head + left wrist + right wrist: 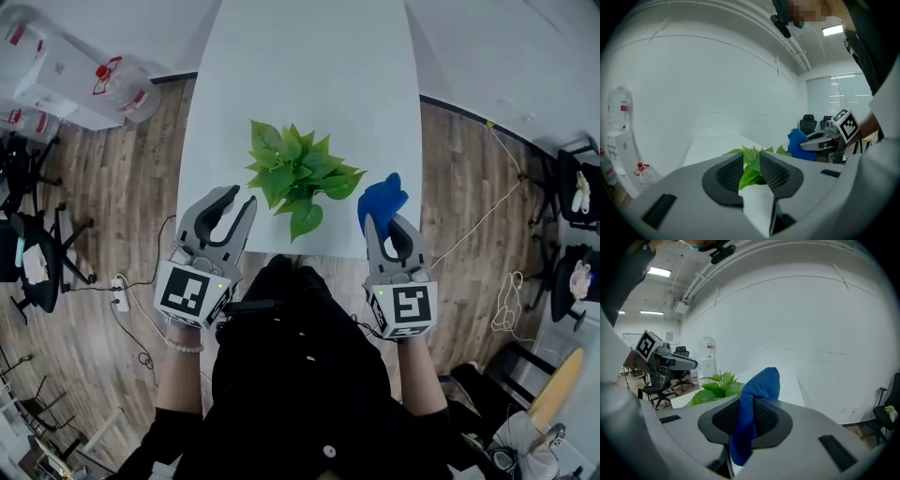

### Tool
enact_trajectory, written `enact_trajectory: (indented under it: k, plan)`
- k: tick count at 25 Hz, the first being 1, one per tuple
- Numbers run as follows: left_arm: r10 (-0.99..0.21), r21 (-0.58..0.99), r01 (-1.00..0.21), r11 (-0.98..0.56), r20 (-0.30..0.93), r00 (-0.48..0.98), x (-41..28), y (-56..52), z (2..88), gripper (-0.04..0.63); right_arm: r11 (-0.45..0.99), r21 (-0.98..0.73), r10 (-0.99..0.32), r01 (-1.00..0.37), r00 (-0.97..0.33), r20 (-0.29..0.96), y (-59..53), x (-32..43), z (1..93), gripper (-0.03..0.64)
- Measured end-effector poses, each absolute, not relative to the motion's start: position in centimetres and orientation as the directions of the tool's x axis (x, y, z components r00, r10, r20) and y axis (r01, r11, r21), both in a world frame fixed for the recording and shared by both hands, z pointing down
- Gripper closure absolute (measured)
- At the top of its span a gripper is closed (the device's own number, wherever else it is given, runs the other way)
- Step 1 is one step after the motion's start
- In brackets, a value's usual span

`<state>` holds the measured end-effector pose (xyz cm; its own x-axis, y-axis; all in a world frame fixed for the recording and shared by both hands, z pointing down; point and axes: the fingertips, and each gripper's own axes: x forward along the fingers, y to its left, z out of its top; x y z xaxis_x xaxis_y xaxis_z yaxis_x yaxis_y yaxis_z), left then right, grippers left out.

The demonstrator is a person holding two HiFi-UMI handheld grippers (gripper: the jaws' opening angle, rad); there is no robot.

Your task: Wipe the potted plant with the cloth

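Potted plant (298, 173): pot hidden under lvs.

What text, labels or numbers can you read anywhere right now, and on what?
None is legible.
On the left gripper and right gripper cubes: square patterns only, no letters.
Red labels on the water bottles: too small to read.
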<state>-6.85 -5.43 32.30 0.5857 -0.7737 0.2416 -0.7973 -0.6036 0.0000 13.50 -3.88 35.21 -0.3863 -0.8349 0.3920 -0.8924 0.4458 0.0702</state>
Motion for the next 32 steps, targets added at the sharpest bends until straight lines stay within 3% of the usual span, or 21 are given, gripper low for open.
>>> enact_trajectory:
  k: [10, 16, 32]
  plan:
    - [-0.642, -0.016, -0.702, -0.712, 0.42, 0.641, -6.6, -5.2, 40.0, 0.291, 0.427, 0.053, -0.808, -0.903, -0.354, 0.471, -3.3, 13.3, 39.6, 0.532]
    - [-0.581, -0.009, -0.66, -0.751, 0.484, 0.654, -5.7, -5.2, 43.6, 0.268, 0.429, 0.053, -0.793, -0.902, -0.347, 0.5, -3.2, 13.4, 41.2, 0.532]
    - [-0.483, 0.042, -0.576, -0.817, 0.497, 0.721, -1.3, -6.9, 47.1, 0.242, 0.47, 0.047, -0.735, -0.881, -0.362, 0.573, -3.2, 12.9, 45.3, 0.532]
